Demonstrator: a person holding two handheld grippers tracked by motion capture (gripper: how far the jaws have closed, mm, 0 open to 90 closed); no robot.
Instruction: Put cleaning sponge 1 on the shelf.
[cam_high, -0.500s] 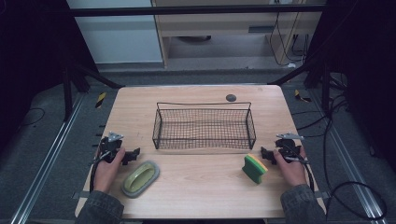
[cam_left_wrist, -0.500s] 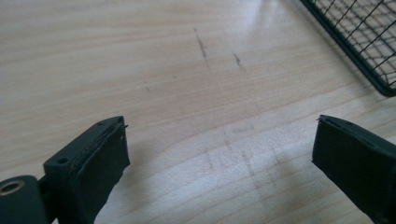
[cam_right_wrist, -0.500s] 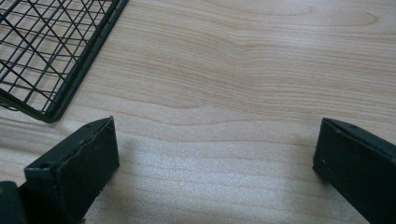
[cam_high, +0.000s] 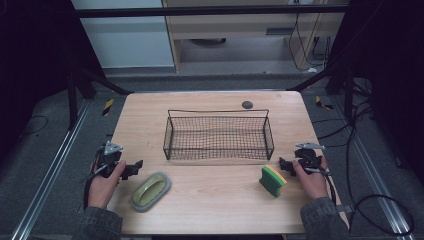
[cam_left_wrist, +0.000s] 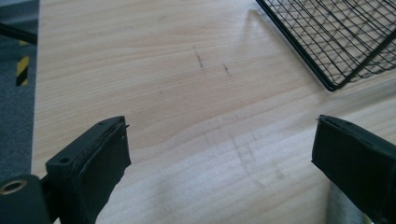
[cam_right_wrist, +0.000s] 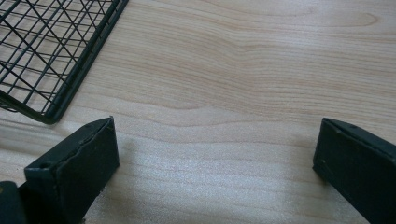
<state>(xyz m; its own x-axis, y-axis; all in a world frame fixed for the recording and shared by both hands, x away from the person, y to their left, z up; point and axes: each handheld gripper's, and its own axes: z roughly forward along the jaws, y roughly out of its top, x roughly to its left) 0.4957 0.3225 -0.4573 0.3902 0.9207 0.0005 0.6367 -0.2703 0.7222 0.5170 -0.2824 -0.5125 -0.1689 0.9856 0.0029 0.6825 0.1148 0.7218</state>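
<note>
Nothing has moved. Both jaws stand spread: left gripper (cam_high: 134, 167) beside the grey-rimmed yellow-green oval dish (cam_high: 150, 190), perhaps soap; right gripper (cam_high: 285, 163) near the green-yellow sponge (cam_high: 272, 180). The black wire basket (cam_high: 218, 135) sits far-centre on the wooden table (cam_high: 210, 210).

Wire basket (cam_high: 219, 134) mid-table; sponge (cam_high: 272, 180), soap dish (cam_high: 150, 191) in front.

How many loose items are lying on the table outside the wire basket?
3: a green dish near the left hand-held gripper, a green-and-yellow sponge near the right hand-held gripper, and a small dark disc behind the basket.
</note>
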